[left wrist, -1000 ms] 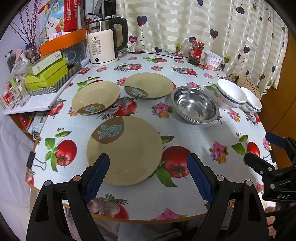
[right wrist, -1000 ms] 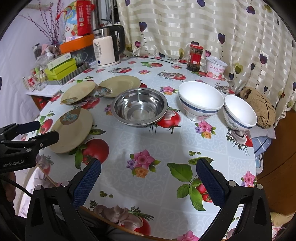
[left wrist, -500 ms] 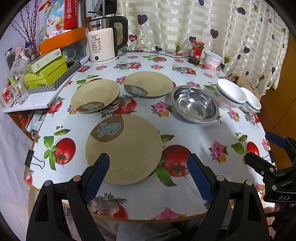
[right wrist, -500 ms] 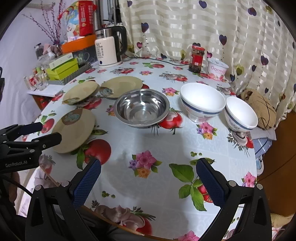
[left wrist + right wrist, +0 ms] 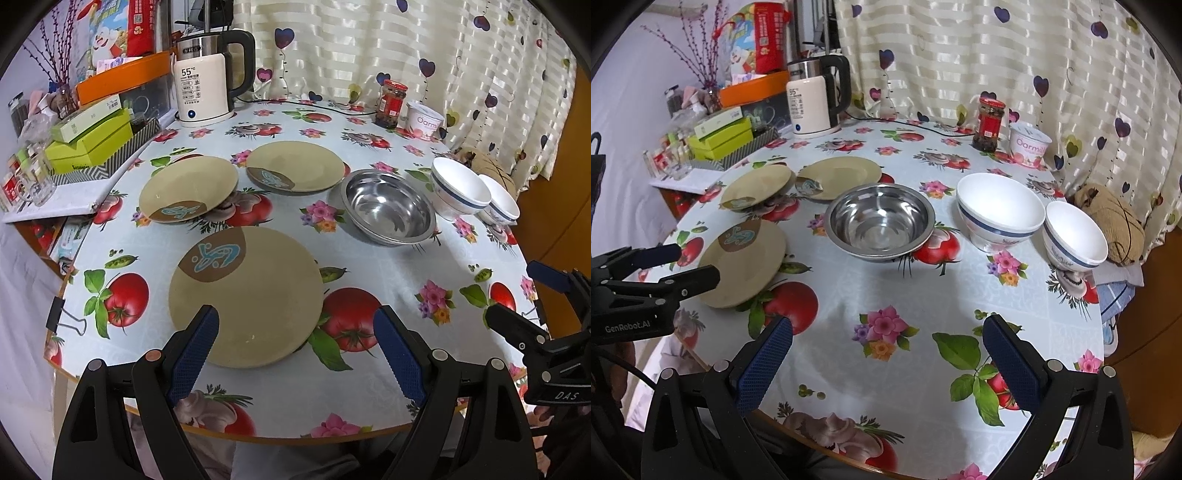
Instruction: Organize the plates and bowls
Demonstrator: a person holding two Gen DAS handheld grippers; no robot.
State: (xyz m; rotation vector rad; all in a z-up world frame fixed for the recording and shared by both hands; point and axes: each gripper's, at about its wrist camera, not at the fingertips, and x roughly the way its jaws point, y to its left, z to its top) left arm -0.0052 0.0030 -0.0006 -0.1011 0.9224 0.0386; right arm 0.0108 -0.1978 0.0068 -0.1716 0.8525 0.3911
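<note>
Three tan plates lie on the round table: a large near plate [image 5: 245,295] [image 5: 742,264], a far-left plate [image 5: 188,188] [image 5: 757,186] and a far-middle plate [image 5: 295,166] [image 5: 838,177]. A steel bowl [image 5: 388,206] [image 5: 879,221] sits right of them, then a large white bowl [image 5: 460,188] [image 5: 1001,210] and a small white bowl [image 5: 498,199] [image 5: 1075,236]. My left gripper [image 5: 295,347] is open and empty, just above the near plate's front edge. My right gripper [image 5: 886,362] is open and empty over the table's front right part.
A white kettle [image 5: 205,81], a red-lidded jar [image 5: 393,101] and a yoghurt tub [image 5: 424,120] stand at the back. Green boxes [image 5: 92,140] and glasses crowd a side shelf at left. A brown bundle [image 5: 1112,218] lies beside the small bowl. The table edge [image 5: 295,439] is near.
Both grippers have drifted slightly forward toward the table. Nothing was taken hold of and no dish moved.
</note>
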